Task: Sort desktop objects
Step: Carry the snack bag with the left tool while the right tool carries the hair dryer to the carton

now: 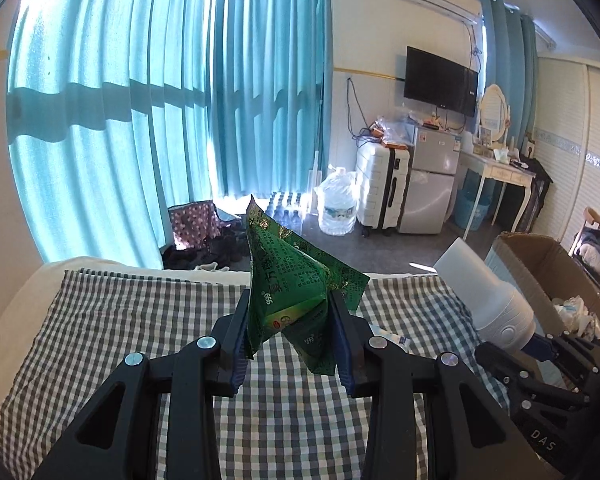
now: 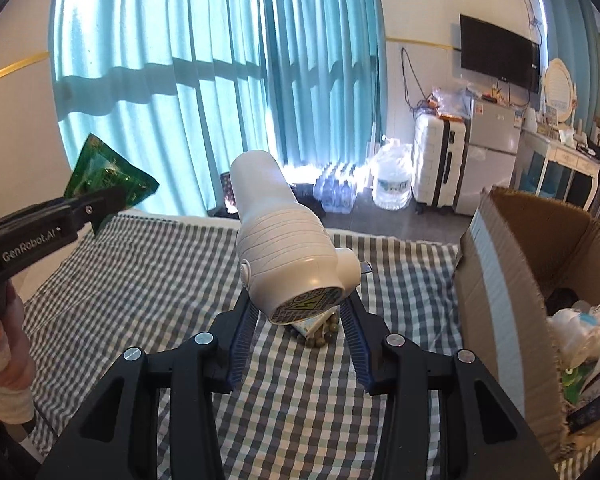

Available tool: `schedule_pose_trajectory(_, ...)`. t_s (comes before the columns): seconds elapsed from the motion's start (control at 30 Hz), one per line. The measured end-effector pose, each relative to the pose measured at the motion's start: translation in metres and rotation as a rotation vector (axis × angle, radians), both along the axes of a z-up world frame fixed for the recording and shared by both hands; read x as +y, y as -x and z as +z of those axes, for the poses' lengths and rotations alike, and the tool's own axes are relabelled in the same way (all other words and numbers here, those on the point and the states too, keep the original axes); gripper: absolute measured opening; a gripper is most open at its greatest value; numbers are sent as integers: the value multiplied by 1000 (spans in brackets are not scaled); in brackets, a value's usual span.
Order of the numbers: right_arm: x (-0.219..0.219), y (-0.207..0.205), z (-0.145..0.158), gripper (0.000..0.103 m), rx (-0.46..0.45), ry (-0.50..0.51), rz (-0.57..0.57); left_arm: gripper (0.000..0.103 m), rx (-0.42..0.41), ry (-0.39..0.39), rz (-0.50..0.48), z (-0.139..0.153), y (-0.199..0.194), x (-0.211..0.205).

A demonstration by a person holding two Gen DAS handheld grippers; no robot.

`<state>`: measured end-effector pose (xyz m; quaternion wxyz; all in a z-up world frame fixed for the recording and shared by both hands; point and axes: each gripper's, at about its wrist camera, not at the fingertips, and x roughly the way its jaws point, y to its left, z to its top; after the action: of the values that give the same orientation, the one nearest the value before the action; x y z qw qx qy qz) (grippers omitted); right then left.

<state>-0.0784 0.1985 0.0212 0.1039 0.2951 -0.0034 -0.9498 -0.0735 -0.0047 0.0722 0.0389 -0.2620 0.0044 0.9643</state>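
Note:
My left gripper [image 1: 290,320] is shut on a crumpled green foil packet [image 1: 296,276] and holds it above the checked cloth [image 1: 140,320]. The packet also shows at the left of the right wrist view [image 2: 108,176], in the left gripper [image 2: 100,204]. My right gripper [image 2: 300,312] is shut on a white hair dryer [image 2: 276,232], held above the cloth [image 2: 140,264]; it shows at the right of the left wrist view [image 1: 488,296]. Under the dryer lie a bead bracelet [image 2: 320,336] and a small pale box [image 2: 312,324].
An open cardboard box [image 2: 500,280] with bags and clutter stands at the right of the cloth, also in the left wrist view [image 1: 540,260]. Beyond the table are blue curtains [image 1: 140,100], a water jug [image 1: 338,204], a suitcase [image 1: 382,188] and a fridge [image 1: 432,184].

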Motion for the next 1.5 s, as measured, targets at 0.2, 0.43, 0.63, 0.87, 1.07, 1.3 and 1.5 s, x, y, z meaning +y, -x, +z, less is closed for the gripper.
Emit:
schedule_pose_trajectory(0.2,-3,-23,23,42,59,0,-1,36,27,17,-11,13,-15,6)
schedule_pose_trajectory(0.43,2,-30,34,42,88,-22,-30,36,47,24,-46,16,-23,16)
schedule_pose_trajectory(0.63,10,-30,41,42,98,-13,-49,36,48,30,-70,17,-22,29)
schedule_pose_trajectory(0.87,22,-40,45,42,92,-11,-31,36,39,31,-84,20,-21,50)
schedule_pose_trajectory(1.07,45,-53,55,42,86,18,-58,36,34,35,-87,26,-30,69)
schedule_pose_trajectory(1.3,76,-71,73,42,115,44,-102,36,41,11,-87,43,-42,88)
schedule_pose_trajectory(1.5,100,-84,87,42,135,44,-147,36,54,25,-99,58,-51,109)
